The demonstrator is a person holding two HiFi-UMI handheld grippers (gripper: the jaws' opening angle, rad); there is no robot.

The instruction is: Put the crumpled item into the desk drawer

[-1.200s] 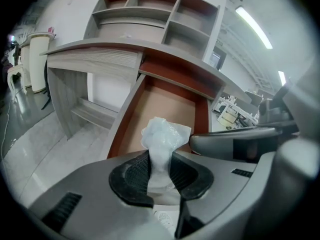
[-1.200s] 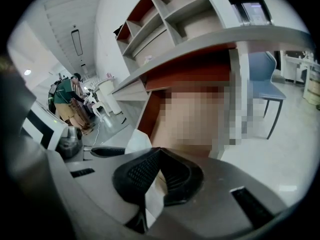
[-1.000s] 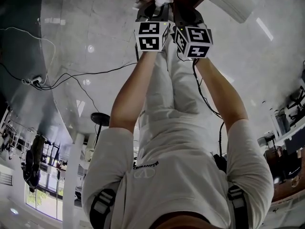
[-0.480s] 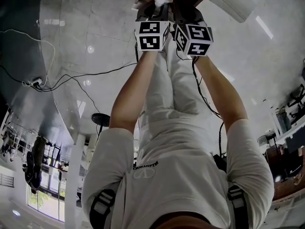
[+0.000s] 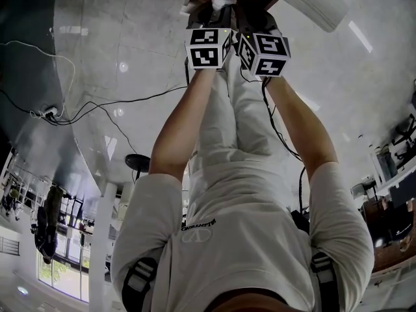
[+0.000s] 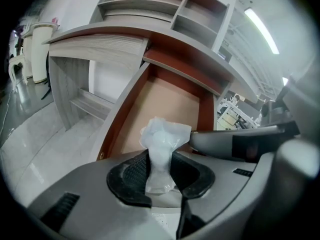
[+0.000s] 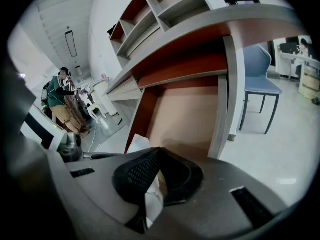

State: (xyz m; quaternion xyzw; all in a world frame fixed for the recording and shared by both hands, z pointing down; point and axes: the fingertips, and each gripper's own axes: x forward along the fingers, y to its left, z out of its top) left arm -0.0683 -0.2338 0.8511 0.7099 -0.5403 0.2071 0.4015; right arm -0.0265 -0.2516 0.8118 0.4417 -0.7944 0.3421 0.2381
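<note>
The crumpled item [image 6: 163,138] is pinched by the left gripper [image 6: 160,159], whose jaws have just been opening, over the desk drawer [image 6: 170,104]. The right gripper [image 7: 158,155] is held pressed together.

grippers [image 6: 160,170] [image 7: 156,178]: 2 | crumpled item [image 6: 162,139]: 1 | drawer [image 6: 167,99]: 1 | desk [image 6: 100,43]: 1 | blue chair [image 7: 260,84]: 1

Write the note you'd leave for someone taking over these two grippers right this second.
Left gripper: closed on the crumpled item; its jaws have just been opening, with the item between the pads.
Right gripper: beside it, jaws together. I can't identify the white sliver in the gap.
Desk drawer: open, right ahead of both grippers.
Done: drawer open, item brought to its front.
Left: release the item into the drawer.
</note>
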